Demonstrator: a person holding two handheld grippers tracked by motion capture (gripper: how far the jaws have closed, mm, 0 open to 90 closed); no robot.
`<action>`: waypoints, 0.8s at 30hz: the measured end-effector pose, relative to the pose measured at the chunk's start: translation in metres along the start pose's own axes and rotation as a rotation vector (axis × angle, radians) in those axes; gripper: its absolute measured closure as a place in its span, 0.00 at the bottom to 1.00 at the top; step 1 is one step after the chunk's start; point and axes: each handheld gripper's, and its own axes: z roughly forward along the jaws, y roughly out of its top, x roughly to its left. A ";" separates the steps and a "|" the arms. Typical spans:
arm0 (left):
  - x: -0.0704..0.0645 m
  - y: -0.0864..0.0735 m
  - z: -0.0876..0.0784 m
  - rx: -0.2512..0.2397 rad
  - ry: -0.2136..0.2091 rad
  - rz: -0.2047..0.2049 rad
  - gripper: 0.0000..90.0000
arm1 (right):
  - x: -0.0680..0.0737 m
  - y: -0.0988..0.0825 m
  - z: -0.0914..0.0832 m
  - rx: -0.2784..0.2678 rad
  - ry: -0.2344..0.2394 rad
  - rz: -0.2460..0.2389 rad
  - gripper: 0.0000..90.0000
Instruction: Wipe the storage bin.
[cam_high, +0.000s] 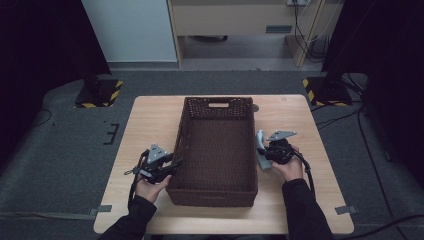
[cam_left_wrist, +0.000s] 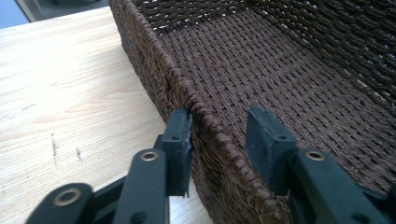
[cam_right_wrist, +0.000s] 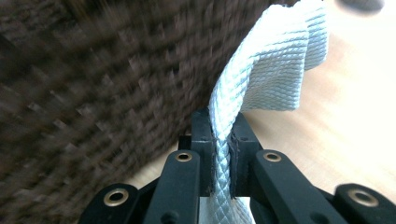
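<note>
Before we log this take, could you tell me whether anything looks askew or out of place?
Nothing stands out. The basket sits square on the table, its weave intact. The right tongs pinch a pale cloth beside it; the left tongs straddle its rim.

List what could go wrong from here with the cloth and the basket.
1. The right gripper pinches only a narrow fold of the pale cloth; the loose rest hangs beside the basket, outside its wall, and could snag on the rim or slip free.
2. The left gripper straddles the basket's rim with its jaws not fully closed on it, so the basket may shift if the cloth drags on it.
</note>
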 end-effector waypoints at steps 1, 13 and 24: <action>0.000 0.000 0.000 0.001 0.004 -0.012 0.69 | 0.000 -0.003 0.004 0.009 0.004 0.003 0.93; 0.001 0.006 0.008 -0.010 0.061 -0.057 0.77 | 0.009 0.028 -0.044 -0.196 0.029 -0.031 0.93; 0.005 0.006 0.008 -0.027 0.063 -0.049 0.60 | 0.007 0.002 -0.001 -0.001 0.019 -0.019 0.93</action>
